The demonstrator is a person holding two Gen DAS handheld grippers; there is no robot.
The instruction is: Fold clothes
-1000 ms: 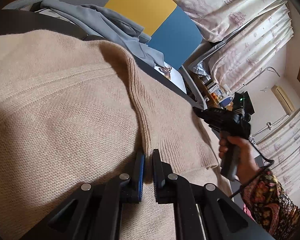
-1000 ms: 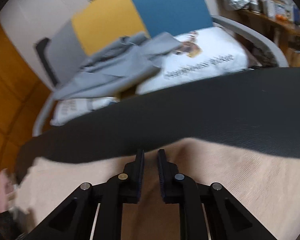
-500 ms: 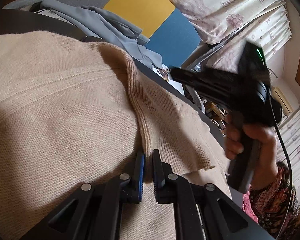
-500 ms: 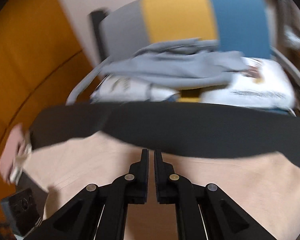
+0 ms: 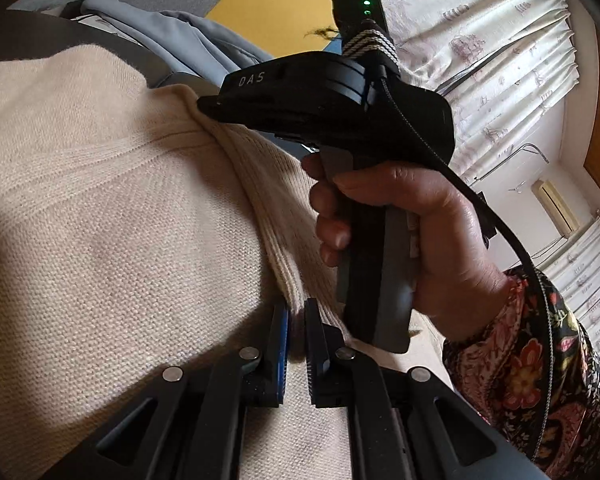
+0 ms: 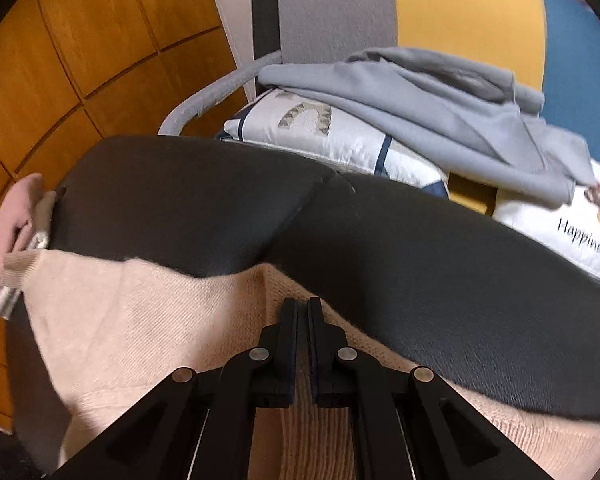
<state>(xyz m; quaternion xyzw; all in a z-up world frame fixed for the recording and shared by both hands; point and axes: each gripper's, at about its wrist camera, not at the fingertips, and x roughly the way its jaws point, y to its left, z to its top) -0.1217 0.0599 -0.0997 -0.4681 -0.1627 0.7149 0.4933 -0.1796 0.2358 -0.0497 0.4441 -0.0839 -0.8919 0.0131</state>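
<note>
Left wrist view: left gripper (image 5: pixel 296 320) clenched on soft, light beige knit sweater (image 5: pixel 112 216) ribbed edge mid-frame; right gripper (image 6: pixel 302 320) pinches its rib, best hold

Left gripper (image 5: pixel 296 344) pinches ribbed edge of beige sweater (image 5: pixel 112 216); right hand (image 5: pixel 412 232) holds right gripper (image 5: pixel 324 96) just above.

The cushion's print (image 6: pixel 584 240) runs off the right edge.
</note>
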